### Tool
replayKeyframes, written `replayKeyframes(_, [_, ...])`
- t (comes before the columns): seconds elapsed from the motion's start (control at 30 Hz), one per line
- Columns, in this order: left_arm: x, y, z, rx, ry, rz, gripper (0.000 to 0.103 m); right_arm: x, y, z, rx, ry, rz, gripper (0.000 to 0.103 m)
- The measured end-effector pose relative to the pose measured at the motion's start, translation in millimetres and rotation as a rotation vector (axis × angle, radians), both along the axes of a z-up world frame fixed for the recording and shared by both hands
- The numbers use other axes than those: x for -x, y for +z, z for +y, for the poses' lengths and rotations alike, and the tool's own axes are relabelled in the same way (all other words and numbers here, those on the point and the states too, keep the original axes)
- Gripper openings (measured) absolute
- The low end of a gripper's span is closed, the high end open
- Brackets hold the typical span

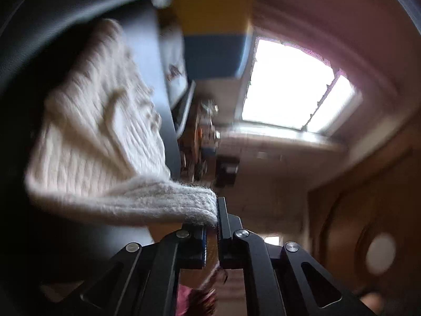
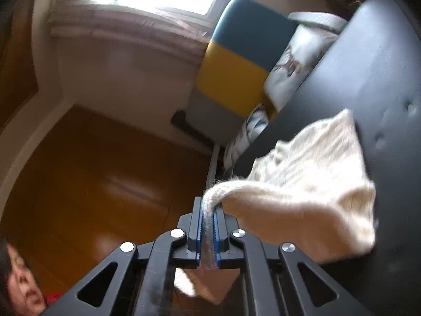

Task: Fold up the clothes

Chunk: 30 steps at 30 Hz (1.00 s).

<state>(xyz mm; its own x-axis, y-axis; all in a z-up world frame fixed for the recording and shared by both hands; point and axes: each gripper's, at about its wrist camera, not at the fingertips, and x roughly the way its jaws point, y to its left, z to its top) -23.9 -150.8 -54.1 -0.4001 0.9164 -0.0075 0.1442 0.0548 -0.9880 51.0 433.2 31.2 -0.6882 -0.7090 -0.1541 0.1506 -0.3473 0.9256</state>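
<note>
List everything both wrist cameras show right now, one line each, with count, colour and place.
sweater: one, cream knit, lying on the dark surface, an edge lifted by each tool
dark surface: one, black, under the sweater
cushion: one, blue, yellow and grey bands, beyond the surface
printed fabric: one, pale with a brown animal print, between cushion and surface
window: one, bright white, back wall
floor: one, brown wood, left in the right wrist view
person: one, bottom left corner of the right wrist view
left tool: one, black, shut on a sweater edge
right tool: one, black with blue pads, shut on a sweater edge
</note>
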Motion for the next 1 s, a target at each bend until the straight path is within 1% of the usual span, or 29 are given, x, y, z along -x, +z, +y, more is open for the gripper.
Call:
replayKeyframes(0.07, [17.3, -24.5, -9.1, -0.019, 0.063, -0.121, 0.006, 20.6, -15.5, 11.4, 0.019, -0.054, -0.064, 0.005])
replayKeyframes(0.13, [34.7, -53.1, -13.7, -0.048, 0.115, -0.240, 0.006, 45.9, -39.6, 14.6, 0.038, -0.094, -0.153, 0.005])
replayKeyframes(0.2, [47.5, -70.5, -13.5, -0.053, 0.160, -0.314, 0.006, 71.0, -66.7, 13.7, 0.055, -0.117, -0.239, 0.005])
replayKeyframes(0.27, [60.2, -75.1, -11.2, -0.050, 0.191, -0.342, 0.006, 93.0, -84.0, 15.3, 0.069, -0.136, -0.303, 0.005])
replayKeyframes(0.33, [68.9, -69.7, -6.2, -0.061, 0.199, -0.339, 0.006, 109.3, -94.3, 18.1, 0.093, -0.149, -0.342, 0.005])
replayKeyframes(0.4, [79.5, -58.6, -2.6, -0.051, 0.206, -0.313, 0.006, 123.1, -98.3, 19.3, 0.115, -0.163, -0.360, 0.005])
replayKeyframes(0.47, [90.0, -58.6, -0.1, -0.036, 0.225, -0.317, 0.006, 138.2, -97.8, 20.3, 0.108, -0.176, -0.358, 0.005])
replayKeyframes(0.5, [95.3, -63.2, 2.8, -0.031, 0.239, -0.332, 0.006, 145.3, -99.1, 21.0, 0.104, -0.183, -0.363, 0.005])
replayKeyframes(0.53, [99.8, -70.7, 2.2, -0.032, 0.263, -0.362, 0.006, 151.1, -105.1, 22.3, 0.097, -0.195, -0.387, 0.005])
replayKeyframes(0.6, [103.4, -81.1, 0.6, -0.034, 0.293, -0.398, 0.008, 157.4, -118.3, 25.0, 0.083, -0.222, -0.434, 0.007])
replayKeyframes(0.63, [105.3, -80.4, -0.2, -0.025, 0.292, -0.386, 0.018, 159.2, -128.2, 26.3, 0.080, -0.245, -0.462, 0.009])
replayKeyframes(0.67, [107.1, -79.8, -0.9, -0.015, 0.292, -0.375, 0.025, 160.7, -137.8, 27.3, 0.081, -0.266, -0.488, 0.008])
replayKeyframes(0.7, [109.0, -79.1, -1.7, -0.005, 0.291, -0.363, 0.040, 161.0, -145.3, 28.0, 0.092, -0.272, -0.499, 0.008])
replayKeyframes(0.73, [110.8, -77.7, -2.6, 0.008, 0.290, -0.350, 0.049, 159.6, -148.6, 30.0, 0.110, -0.273, -0.484, 0.008])
replayKeyframes(0.77, [111.8, -68.8, -4.8, 0.059, 0.288, -0.315, 0.052, 158.5, -150.8, 32.1, 0.120, -0.273, -0.469, 0.008])
replayKeyframes(0.8, [112.9, -59.1, -7.3, 0.116, 0.285, -0.279, 0.062, 157.8, -148.7, 33.8, 0.104, -0.266, -0.452, 0.012])
replayKeyframes(0.83, [114.2, -41.3, -12.1, 0.233, 0.281, -0.217, 0.072, 157.5, -142.4, 33.1, 0.070, -0.257, -0.434, 0.019])
replayKeyframes(0.87, [114.9, -26.6, -11.7, 0.329, 0.273, -0.158, 0.074, 156.9, -133.6, 31.1, 0.013, -0.258, -0.413, 0.022])
replayKeyframes(0.9, [115.4, -11.6, -11.1, 0.426, 0.264, -0.098, 0.076, 153.9, -121.7, 29.6, -0.063, -0.266, -0.388, 0.025])
replayKeyframes(0.93, [114.7, 6.2, -7.8, 0.541, 0.249, -0.021, 0.078, 150.6, -109.2, 27.7, -0.145, -0.270, -0.362, 0.027])
replayKeyframes(0.97, [114.0, 18.5, -2.2, 0.643, 0.232, 0.035, 0.079, 145.6, -95.5, 24.8, -0.246, -0.267, -0.331, 0.028])
replayKeyframes(1.0, [113.3, 30.6, 3.8, 0.747, 0.213, 0.092, 0.082, 139.4, -84.0, 20.5, -0.350, -0.259, -0.305, 0.030])
